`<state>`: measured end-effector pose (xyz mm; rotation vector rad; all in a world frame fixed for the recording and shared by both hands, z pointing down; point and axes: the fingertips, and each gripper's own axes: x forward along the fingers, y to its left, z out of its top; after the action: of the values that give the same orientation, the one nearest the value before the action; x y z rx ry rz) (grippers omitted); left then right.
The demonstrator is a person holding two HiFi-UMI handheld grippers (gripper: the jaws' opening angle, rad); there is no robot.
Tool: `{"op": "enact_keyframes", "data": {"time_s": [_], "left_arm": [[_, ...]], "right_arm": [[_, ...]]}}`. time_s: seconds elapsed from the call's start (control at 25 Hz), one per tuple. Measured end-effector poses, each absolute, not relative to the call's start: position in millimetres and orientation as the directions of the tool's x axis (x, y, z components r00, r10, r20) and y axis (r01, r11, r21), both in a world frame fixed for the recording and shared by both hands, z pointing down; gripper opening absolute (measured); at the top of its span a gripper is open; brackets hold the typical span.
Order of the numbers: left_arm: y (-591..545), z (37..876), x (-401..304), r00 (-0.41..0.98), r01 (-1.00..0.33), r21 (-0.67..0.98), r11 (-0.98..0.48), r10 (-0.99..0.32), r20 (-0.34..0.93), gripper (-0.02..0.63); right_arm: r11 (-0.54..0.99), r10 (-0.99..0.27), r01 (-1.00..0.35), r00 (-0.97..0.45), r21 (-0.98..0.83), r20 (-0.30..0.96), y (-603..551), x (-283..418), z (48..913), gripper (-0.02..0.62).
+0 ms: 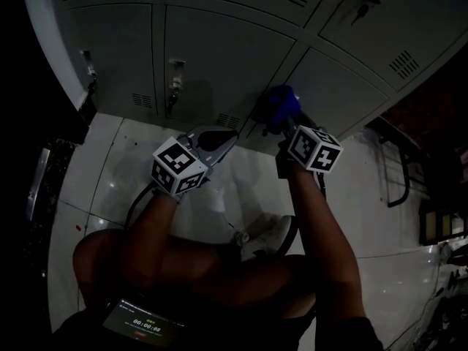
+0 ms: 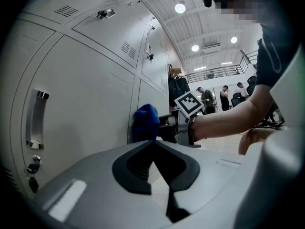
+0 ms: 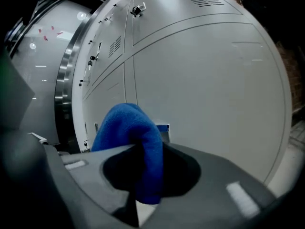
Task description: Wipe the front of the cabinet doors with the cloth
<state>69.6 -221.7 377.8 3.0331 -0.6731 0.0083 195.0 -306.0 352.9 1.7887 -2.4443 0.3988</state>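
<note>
Grey metal cabinet doors (image 1: 219, 50) fill the background; right tool (image 3: 143, 175) grips a bunched blue cloth (image 3: 136, 142) against them, left tool (image 2: 152, 144) closed, empty.

See cabinet doors (image 1: 219, 50) across top of head view, floor (image 1: 110, 167) below them. Find cloth (image 1: 280, 97) upper centre, at lower edge of a door, pinched between jaws of right gripper (image 1: 284, 115). See left gripper (image 1: 221, 140) just left of it and slightly lower, jaws together, near the doors. Spot handle (image 1: 174, 86) above-left of left gripper. Note shoe (image 1: 267, 234) on floor below both grippers. In left gripper view, see cloth mid-frame against door, right gripper at its right, people (image 2: 224, 97) far behind, right of centre.
</note>
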Motion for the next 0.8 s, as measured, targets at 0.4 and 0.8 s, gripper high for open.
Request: {"op": "enact_keyframes", "data": {"time_s": [0.4, 0.8], "left_arm": [[-220.2, 380.1, 69.8, 0.907, -0.420, 0.030, -0.907, -0.420, 0.022, 0.006], [-219.2, 384.8, 73.0, 0.910, -0.415, 0.023, -0.910, -0.414, 0.039, 0.006]], "right_arm": [[0.269, -0.921, -0.952, -0.298, -0.145, 0.251, -300.7, 229.0, 353.4, 0.075], [0.137, -0.952, -0.980, -0.171, -0.147, 0.254, -281.9, 315.1, 353.5, 0.075]]}}
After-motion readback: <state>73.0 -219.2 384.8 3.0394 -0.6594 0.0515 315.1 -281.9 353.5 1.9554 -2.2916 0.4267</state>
